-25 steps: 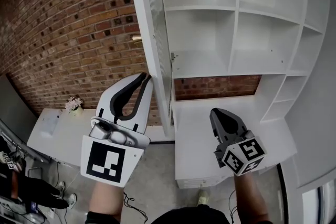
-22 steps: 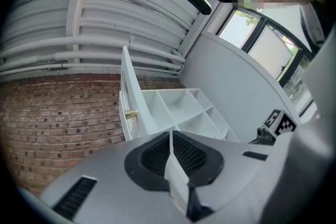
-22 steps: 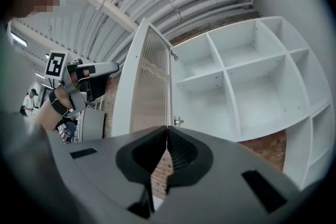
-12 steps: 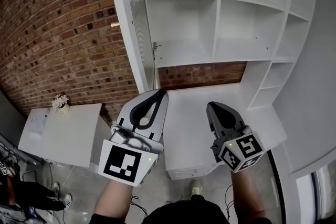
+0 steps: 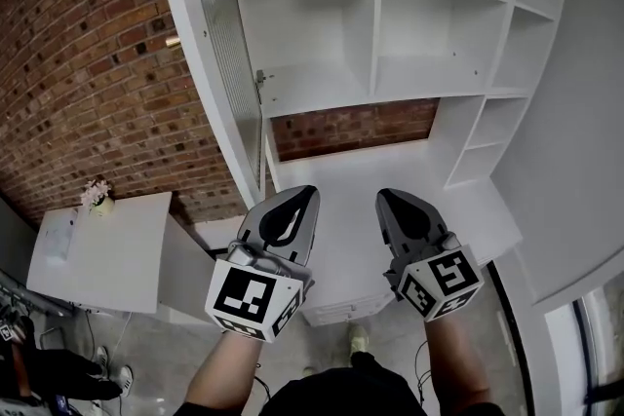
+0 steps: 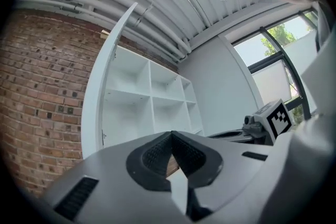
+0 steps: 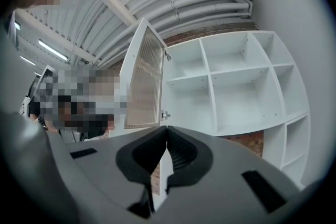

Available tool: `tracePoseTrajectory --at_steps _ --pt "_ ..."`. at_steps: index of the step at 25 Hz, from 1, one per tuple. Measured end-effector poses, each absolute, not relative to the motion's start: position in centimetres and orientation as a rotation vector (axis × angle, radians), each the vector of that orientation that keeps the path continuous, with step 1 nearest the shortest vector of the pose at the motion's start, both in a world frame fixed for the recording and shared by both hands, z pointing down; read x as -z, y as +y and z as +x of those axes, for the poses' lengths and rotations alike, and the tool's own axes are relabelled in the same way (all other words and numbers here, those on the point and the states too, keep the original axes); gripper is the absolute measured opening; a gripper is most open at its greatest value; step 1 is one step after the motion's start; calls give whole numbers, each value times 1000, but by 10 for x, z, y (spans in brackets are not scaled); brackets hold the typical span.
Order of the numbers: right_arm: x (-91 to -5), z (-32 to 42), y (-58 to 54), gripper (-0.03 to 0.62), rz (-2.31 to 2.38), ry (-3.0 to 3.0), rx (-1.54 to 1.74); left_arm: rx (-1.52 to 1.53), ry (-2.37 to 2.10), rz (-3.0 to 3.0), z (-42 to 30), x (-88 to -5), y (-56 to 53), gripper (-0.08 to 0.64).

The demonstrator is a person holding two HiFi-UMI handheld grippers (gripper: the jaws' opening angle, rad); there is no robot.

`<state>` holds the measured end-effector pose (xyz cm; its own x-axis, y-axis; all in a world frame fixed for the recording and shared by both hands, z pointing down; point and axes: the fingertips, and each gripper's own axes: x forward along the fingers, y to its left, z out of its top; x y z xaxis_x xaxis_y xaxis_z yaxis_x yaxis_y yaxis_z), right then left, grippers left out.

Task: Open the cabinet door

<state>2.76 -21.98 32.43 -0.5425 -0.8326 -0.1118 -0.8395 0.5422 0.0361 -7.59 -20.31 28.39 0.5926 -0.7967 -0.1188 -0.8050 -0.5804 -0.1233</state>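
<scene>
We hold our left tool (image 5: 300,195) and right tool (image 5: 390,198) closed and empty, side by side near us; the white slatted cabinet door (image 5: 213,44) stands open, far left.

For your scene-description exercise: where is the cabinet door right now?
In the head view, the cabinet door stands open at upper left, between the brick wall and the white shelves.

No text, label, brand or number can be read anywhere.

white cabinet (image 5: 322,34) (ribbed door (image 5: 220,54)), red brick wall (image 5: 78,63)
</scene>
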Motion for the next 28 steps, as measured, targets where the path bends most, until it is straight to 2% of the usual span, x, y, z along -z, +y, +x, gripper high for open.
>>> tracePoseTrajectory --at_steps 16,28 --pt "-353 37 -230 3 -1526 2707 -111 -52 1462 -2740 -72 -350 -230 6" --pt "-362 38 -242 3 -1549 2725 -93 -42 1501 -2748 -72 -361 -237 6"
